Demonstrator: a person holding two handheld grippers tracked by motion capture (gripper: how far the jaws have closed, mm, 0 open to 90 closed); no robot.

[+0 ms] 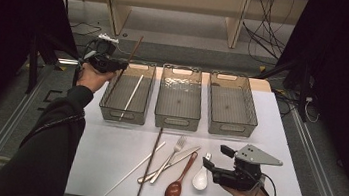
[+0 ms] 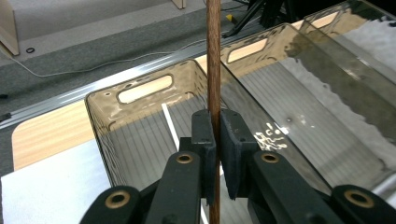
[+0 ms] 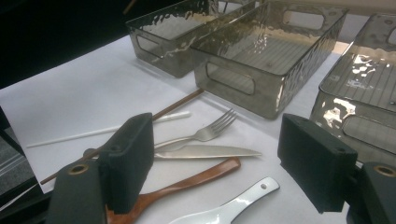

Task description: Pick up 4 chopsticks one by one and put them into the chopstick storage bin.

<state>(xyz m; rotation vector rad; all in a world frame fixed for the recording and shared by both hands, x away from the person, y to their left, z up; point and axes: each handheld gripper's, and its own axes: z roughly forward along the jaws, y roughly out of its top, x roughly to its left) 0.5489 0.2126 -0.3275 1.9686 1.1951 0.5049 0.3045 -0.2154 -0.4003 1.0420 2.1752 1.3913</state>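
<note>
High view: left gripper (image 1: 116, 64) at the near-left corner of the left bin (image 1: 126, 107), jaws pinched on a brown chopstick (image 1: 131, 55) that slants up and away over the bin's far rim; a white chopstick (image 1: 131, 97) already lies inside that bin. Risk, as judged: the stick is gripped low with most of its length free above, so it may pivot in the pads, tip over the rim and fall outside, or land across the bin wall instead of flat. Middle bin (image 1: 177, 113) and right bin (image 1: 230, 120) stand beside it, apparently empty. Right gripper (image 1: 211, 159) rests low at the table's near right, jaws parted wide, holding nothing, just beside the white spoon (image 1: 200, 177). Left gripper view: pads (image 2: 205, 135) clamp the brown chopstick (image 2: 213, 56) upright over the ribbed bin floor, white chopstick (image 2: 169, 122) below; the bin wall close behind the jaws could catch the stick's lower end on release. Right gripper view: between the spread jaws lie a fork (image 3: 205, 133), a knife (image 3: 210, 151), a wooden spoon (image 3: 187, 182), the white spoon (image 3: 233, 205), a second white chopstick (image 3: 107, 130) and a second brown chopstick (image 3: 173, 106), overlapping; a careless pick could drag neighbours.
</note>
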